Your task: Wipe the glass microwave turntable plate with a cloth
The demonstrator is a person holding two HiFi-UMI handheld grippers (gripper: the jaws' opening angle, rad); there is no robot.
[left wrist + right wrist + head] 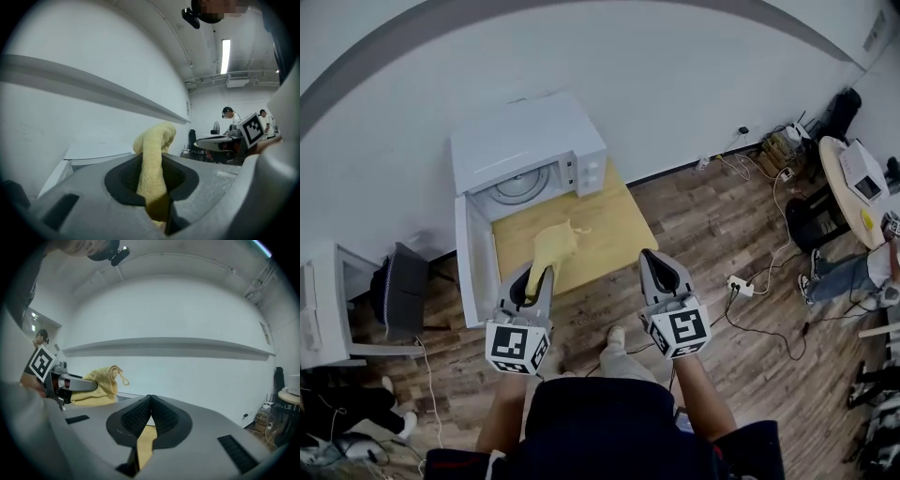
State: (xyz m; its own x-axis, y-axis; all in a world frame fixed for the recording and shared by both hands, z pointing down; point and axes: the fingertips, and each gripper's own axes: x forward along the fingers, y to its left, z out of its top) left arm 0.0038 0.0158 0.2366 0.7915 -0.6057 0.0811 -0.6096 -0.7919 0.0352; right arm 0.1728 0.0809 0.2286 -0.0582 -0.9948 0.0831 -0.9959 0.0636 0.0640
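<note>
Gripping a yellow cloth (553, 246) pinched tight in the left tool (538, 274), over the wooden surface (614, 220) before the open microwave (534, 141). Holding the right tool (650, 255) beside it, pressed fully together on nothing. Leaving the glass turntable plate (521, 185) inside the microwave.

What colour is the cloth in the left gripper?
Pale yellow; the cloth shows best in the left gripper view.

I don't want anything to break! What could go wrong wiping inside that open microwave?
The left gripper pinches the cloth by one end, so it may flop or slip. The open door stands close by that gripper and could get bumped. Pressing hard might tilt the glass plate.
</note>
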